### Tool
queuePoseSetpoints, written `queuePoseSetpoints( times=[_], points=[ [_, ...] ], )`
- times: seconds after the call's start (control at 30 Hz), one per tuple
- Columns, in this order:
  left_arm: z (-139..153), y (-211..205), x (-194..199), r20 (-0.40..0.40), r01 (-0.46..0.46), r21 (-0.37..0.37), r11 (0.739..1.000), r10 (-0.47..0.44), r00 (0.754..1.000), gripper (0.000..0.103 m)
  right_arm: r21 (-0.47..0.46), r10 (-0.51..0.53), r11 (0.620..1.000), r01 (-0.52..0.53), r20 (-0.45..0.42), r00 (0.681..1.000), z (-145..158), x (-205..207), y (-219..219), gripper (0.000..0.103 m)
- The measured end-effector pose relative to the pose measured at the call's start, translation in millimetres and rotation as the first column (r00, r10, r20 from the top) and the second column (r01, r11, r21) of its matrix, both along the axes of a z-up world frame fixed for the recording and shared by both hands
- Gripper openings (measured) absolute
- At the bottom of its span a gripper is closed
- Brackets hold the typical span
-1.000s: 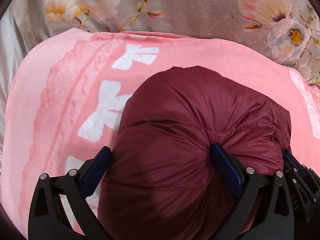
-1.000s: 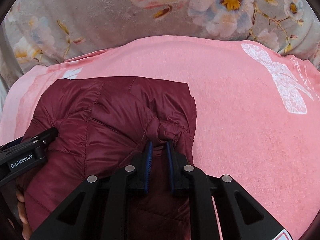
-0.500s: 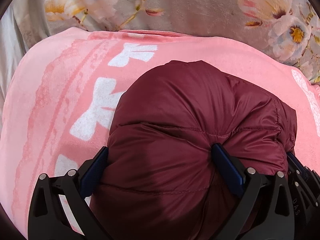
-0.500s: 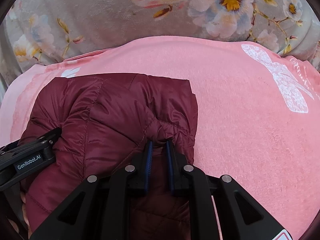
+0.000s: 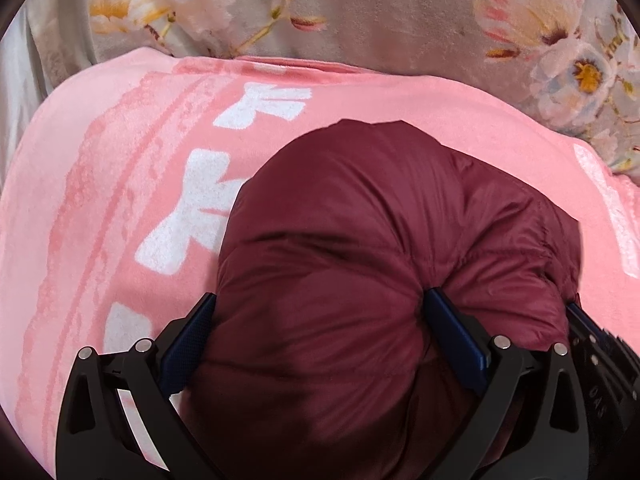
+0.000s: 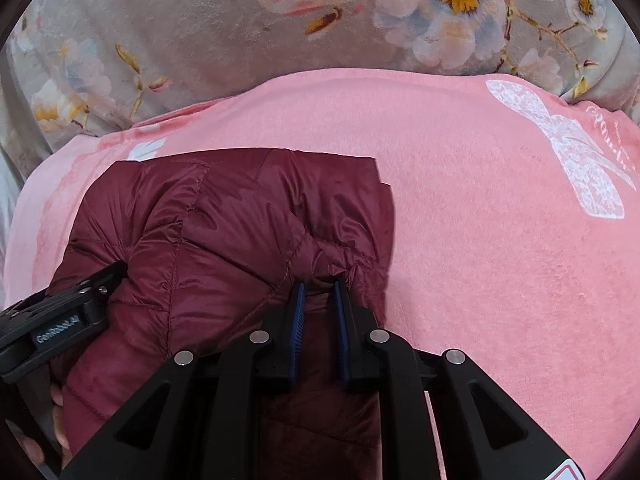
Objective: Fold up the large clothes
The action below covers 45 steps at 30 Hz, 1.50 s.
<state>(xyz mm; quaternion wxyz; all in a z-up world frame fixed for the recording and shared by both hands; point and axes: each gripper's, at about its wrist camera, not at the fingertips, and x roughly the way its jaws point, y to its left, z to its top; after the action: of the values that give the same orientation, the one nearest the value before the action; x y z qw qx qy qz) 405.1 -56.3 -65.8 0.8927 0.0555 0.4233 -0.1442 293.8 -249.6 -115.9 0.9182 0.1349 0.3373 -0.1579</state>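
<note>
A maroon quilted puffer jacket (image 5: 372, 240) lies bunched on a pink blanket (image 5: 120, 200). My left gripper (image 5: 320, 308) has its jaws wide apart, squeezing a thick puffy fold of the jacket between them. In the right wrist view the jacket (image 6: 224, 232) lies at the left and my right gripper (image 6: 319, 280) is shut on a pinched edge of it. The left gripper (image 6: 80, 296) shows at the jacket's left side there. The right gripper's body shows at the lower right of the left wrist view.
The pink blanket (image 6: 500, 260) has white bow prints and a white dragonfly print (image 6: 576, 152). Beyond it lies a grey floral cover (image 6: 280, 20). A white sheet edge (image 5: 16, 80) shows at far left.
The jacket bundle has shifted slightly farther onto the blanket, with both grippers still holding it. The grips have not changed.
</note>
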Motion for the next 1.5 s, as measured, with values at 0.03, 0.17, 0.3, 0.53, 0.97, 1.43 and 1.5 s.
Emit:
queuePoseSetpoints(
  times=[0.03,0.17,0.3,0.53,0.97,1.43,1.5],
  points=[
    [7,5,-8,0.010,0.006,0.000,1.000,-0.006,1.000,0.098,0.001,-0.011,1.000,0.011,0.014,1.000,7,-12,1,0.020],
    [38,26,-60,0.103,0.025,0.041,0.999,-0.029,0.994,0.098,-0.013,0.040,0.999,-0.040,0.028,0.999,24,-71,16,0.021],
    [41,41,-105,0.104,0.024,0.104,0.994,-0.034,0.994,0.098,-0.040,0.087,0.995,-0.089,-0.039,0.995,5,-108,35,0.021],
    [7,55,-145,0.026,-0.021,0.155,0.988,0.017,1.000,0.098,-0.084,0.075,0.993,-0.083,-0.092,0.993,-18,-139,44,0.025],
    [-11,73,-228,0.044,-0.105,0.055,0.993,0.103,0.994,0.098,-0.195,0.045,0.980,-0.036,0.043,0.998,-23,-238,70,0.079],
    [-23,67,-277,0.114,-0.106,0.103,0.989,0.094,0.989,0.098,-0.197,0.051,0.980,-0.038,0.060,0.997,-39,-269,84,0.083],
    [-22,64,-282,0.134,-0.094,0.114,0.989,0.079,0.988,0.098,-0.215,0.053,0.976,-0.038,0.064,0.997,-38,-271,88,0.083]
  ],
)
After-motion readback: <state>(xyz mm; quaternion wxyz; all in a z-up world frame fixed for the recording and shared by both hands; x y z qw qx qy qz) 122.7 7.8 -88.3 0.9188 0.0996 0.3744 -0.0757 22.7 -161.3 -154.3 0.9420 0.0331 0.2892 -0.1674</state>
